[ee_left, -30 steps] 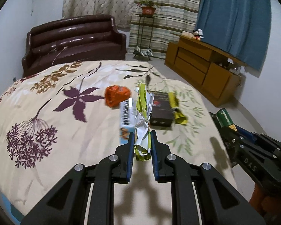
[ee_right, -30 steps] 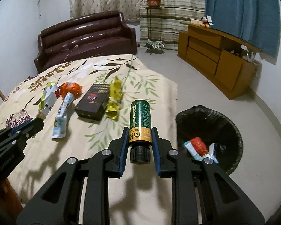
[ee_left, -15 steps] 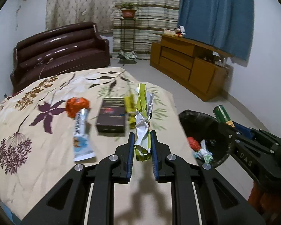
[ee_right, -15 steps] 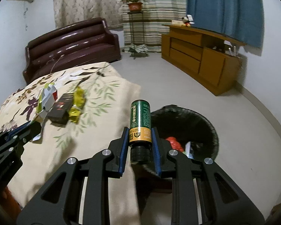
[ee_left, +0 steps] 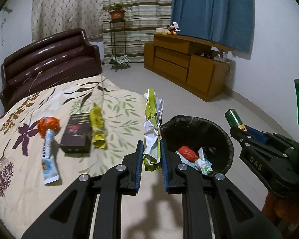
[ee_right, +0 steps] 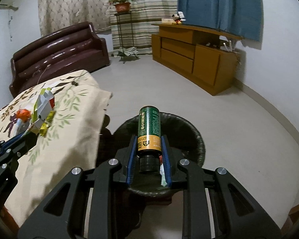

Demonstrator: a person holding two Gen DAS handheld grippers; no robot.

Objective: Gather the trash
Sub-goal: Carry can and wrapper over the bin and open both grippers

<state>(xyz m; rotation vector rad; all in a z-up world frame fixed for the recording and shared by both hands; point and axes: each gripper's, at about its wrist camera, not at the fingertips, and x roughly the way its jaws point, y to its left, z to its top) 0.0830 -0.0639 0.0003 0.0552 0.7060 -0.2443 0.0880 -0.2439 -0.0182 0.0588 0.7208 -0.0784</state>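
- Trash bin (ee_left: 225,137), black-lined and round, sat on the grey floor at lower right of the left wrist view; a red wrapper (ee_left: 187,153) and a white-green scrap (ee_left: 204,164) lay inside it.
- Left gripper (ee_left: 151,155) was clenched on a crumpled green-and-silver foil wrapper (ee_left: 152,127), which stood up between the blue pads at frame centre, just left of the bin's rim.
- Right gripper (ee_right: 149,149) was clamped on a green bottle (ee_right: 149,127) with a yellow label band and black cap, cap end toward the camera; in the right wrist view the bottle lay over the bin (ee_right: 197,139) at lower centre.
- Same bottle tip (ee_left: 233,118) showed at right edge of the left wrist view, beyond the far side of the bin.
- Bedspread (ee_left: 20,183), cream with leaf and flower print, filled the left half of the left view.
- Left on it, from left to right: a light-blue sachet (ee_left: 48,159), an orange crumpled wrapper (ee_left: 48,125) touching the sachet's far end, a dark box (ee_left: 76,134), and a yellow wrapper (ee_left: 97,129) resting against the box's right side.
- Brown leather sofa (ee_left: 49,61) stood at upper left, a wooden cabinet (ee_left: 181,65) at upper right below a blue curtain (ee_left: 213,10).
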